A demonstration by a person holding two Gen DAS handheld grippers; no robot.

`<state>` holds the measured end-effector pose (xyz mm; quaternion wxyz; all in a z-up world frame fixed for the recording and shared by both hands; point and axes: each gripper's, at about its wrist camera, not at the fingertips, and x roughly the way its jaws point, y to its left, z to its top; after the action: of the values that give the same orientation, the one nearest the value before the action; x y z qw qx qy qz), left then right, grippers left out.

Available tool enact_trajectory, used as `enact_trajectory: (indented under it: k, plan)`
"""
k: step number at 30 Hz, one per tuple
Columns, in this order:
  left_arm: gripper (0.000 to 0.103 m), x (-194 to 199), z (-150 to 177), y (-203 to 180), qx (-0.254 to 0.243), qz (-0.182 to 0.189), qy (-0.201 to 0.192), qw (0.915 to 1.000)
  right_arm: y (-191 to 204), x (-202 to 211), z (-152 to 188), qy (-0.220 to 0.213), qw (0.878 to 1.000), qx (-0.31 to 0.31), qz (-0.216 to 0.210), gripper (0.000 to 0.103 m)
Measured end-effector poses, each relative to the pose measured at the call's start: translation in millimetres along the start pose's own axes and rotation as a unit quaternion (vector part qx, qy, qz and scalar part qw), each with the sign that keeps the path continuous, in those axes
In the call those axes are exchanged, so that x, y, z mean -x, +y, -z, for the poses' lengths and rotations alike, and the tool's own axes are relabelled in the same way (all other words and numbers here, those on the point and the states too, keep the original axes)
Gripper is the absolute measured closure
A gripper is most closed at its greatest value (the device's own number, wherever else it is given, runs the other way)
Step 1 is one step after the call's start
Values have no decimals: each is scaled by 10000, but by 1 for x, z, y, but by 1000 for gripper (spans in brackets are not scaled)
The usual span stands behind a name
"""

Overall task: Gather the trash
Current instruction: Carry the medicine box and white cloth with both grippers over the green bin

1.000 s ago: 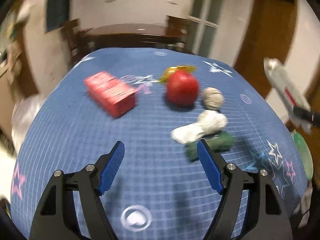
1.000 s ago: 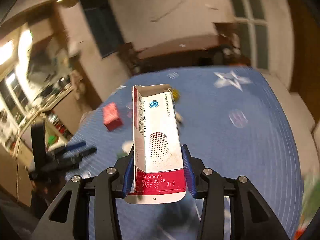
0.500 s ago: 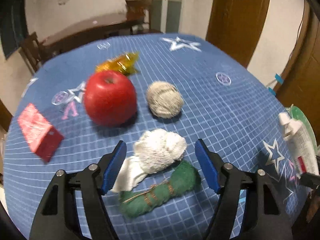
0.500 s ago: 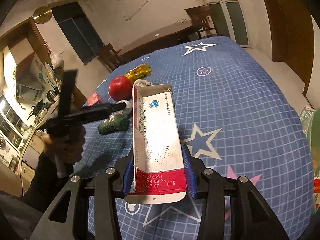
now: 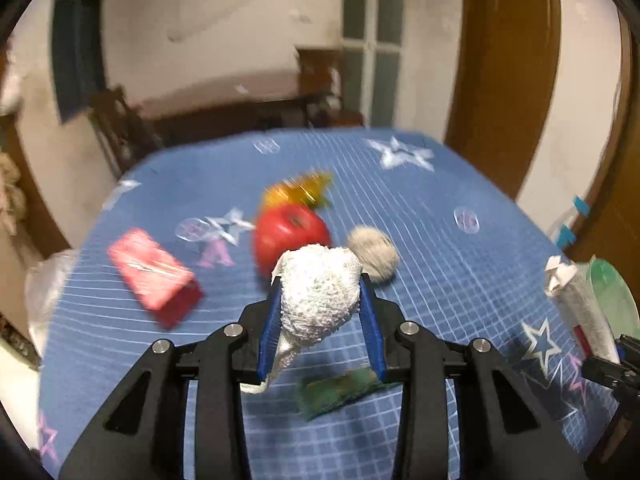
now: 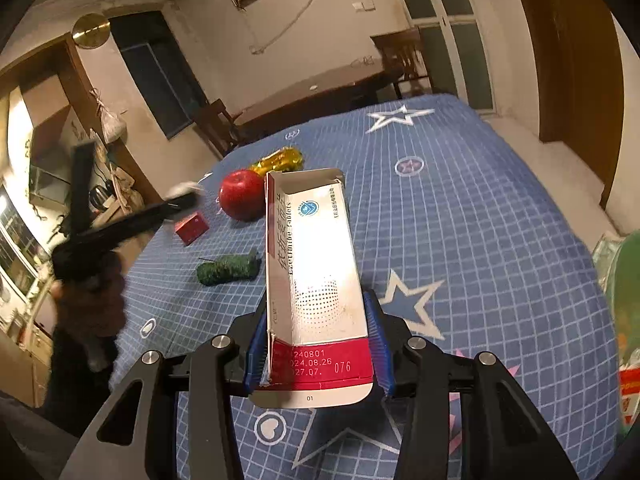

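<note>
Lifted since half a second ago: the white gauze wad [image 5: 320,292] that lay on the cloth is now pinched between the blue pads of the left gripper [image 5: 322,320], up off the surface, a loose tail hanging below the left pad. Green scrubber roll [image 6: 228,269] stays on the cloth beneath it.

Surface is a table under a blue grid tablecloth [image 6: 460,216] with white and pink stars. Room is dim: dark wooden table [image 6: 320,92] and chairs beyond the far edge, glass-paned door, brown door at right, framed picture on the wall.

Left view is motion-blurred (edges smeared), so the red box [image 5: 154,276] near the left edge and the gold foil wrapper [image 5: 298,194] toward the far edge are soft. Red apple [image 5: 290,232] is partly hidden behind the wad; beige twine ball [image 5: 374,254] sits just beside it. Something green [image 6: 624,280] at the right edge is cut off, unidentifiable.

Right gripper [image 6: 316,354] is clamped on an opened white-and-red tablet carton [image 6: 316,280], held above the near edge, top flap open, date print on its red band.
</note>
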<state>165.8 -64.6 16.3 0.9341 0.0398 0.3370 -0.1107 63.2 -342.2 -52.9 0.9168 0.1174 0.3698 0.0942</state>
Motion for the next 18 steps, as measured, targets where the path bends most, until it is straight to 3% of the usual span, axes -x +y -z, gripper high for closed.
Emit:
enact_trajectory:
  k: [7,12,18]
  plan:
    - [68,57,8,11,423,-255,-370,9981,20,4,1,-193,9988,338,309,58]
    - [68,69,28,-13,191,-465,-390,9980,27,12,8,-279,9976,462,437,58]
    - [68,59,38,-55,-99,-201,-212,9995,25,23,16,-367,9957,553,650,58]
